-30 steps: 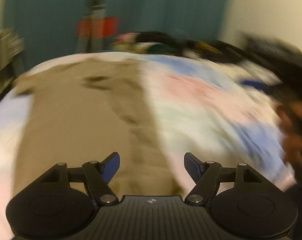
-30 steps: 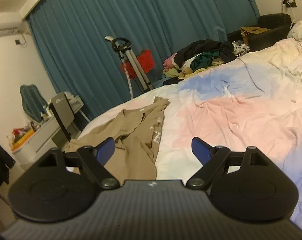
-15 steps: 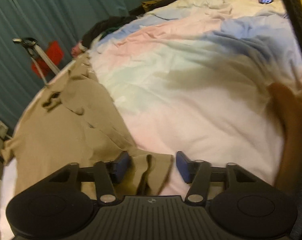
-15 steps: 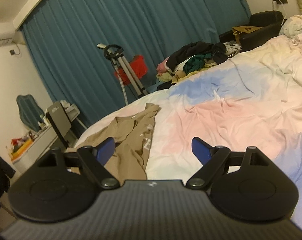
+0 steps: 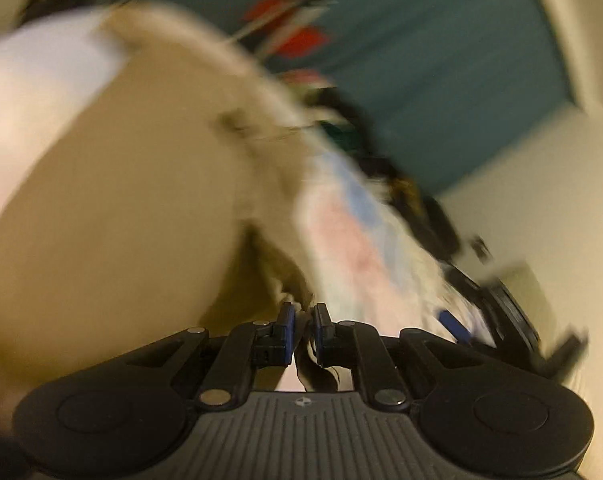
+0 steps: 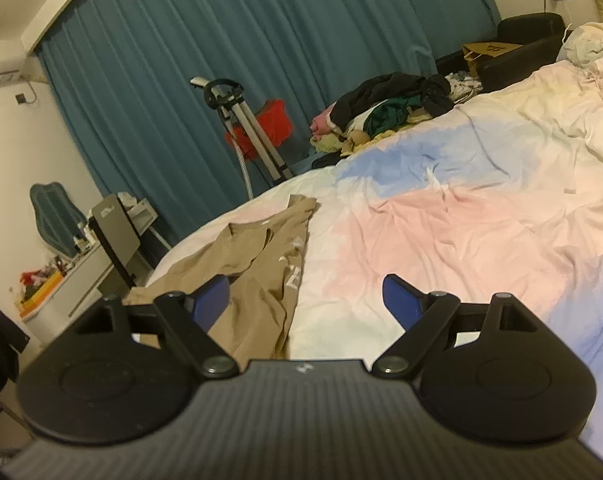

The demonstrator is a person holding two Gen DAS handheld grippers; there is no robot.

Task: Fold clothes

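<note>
- The tan garment (image 6: 253, 280) is lying on the near left part of the bed (image 6: 441, 232), spread out but wrinkled, with one long edge facing the pastel sheet.
- The left gripper (image 5: 301, 320) is closing its jaws, and a fold of the tan cloth is sitting between them; the blue pads (image 5: 287, 320) are nearly together on it (this view is very blurred, so I cannot say how much cloth is caught).
- The right gripper (image 6: 301, 300) is hovering above the near edge of the garment with its jaws wide apart and nothing between them.
- The cloth is looking thin, soft and light, so I judge that it is going to hang and drape from any point of hold, and it is not going to keep a shape by itself.
- A pinch on only one layer is probably going to slip or bunch, so a corner or a hem seems the better place, where the cloth is doubled.
- For a straight fold, the right gripper is likely needing a second corner on the same edge, well apart from the left one.
- The pile of other clothes (image 6: 385, 112) is lying at the far side of the bed, in front of the blue curtain (image 6: 261, 40).
</note>
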